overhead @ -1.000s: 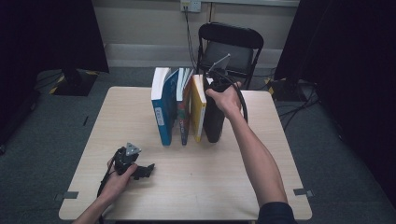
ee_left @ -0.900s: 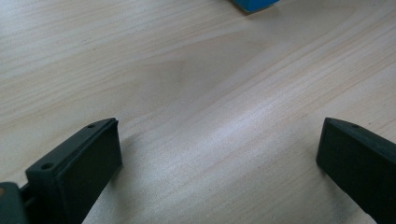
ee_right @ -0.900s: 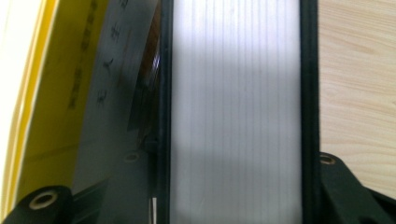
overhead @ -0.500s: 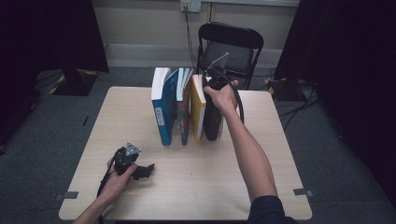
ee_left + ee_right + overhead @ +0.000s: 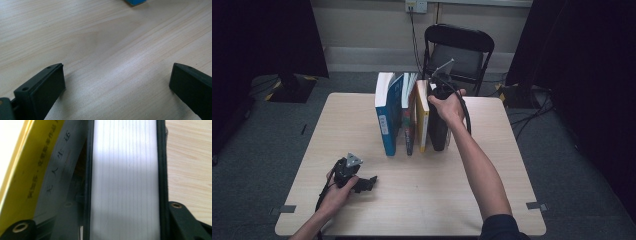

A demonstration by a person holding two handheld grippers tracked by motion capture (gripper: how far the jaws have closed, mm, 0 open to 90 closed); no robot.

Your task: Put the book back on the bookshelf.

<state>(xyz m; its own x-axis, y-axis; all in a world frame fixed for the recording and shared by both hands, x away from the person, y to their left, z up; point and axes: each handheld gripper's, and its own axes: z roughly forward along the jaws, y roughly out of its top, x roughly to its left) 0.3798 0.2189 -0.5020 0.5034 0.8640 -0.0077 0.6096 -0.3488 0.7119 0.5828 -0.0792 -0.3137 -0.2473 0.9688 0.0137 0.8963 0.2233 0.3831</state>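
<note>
High view: row of upright books mid-frame on the desk [image 5: 362,125], standing well back from the near edge and short of the far edge; bare wood open to left, right and front of the row. Black book [image 5: 438,127] at the right end of the row, touching the yellow book [image 5: 423,120]; blue book [image 5: 387,117] at the left end. Right tongs [image 5: 439,92] set over the top of the black book. Left tongs [image 5: 367,182] lower left of frame, resting on the desk, well apart from the row.

Left gripper view: jaws wide, nothing between them, bare desk ahead; blue corner at the top edge.

Right gripper view: black book [image 5: 125,177] centred between the jaws, one jaw lower left, the other lower right beside the cover. Jaws have just been opening slightly; contact of pads with covers cannot be told. Pale page block, thin black covers; yellow book [image 5: 22,170] at left, grey printed band.
</note>
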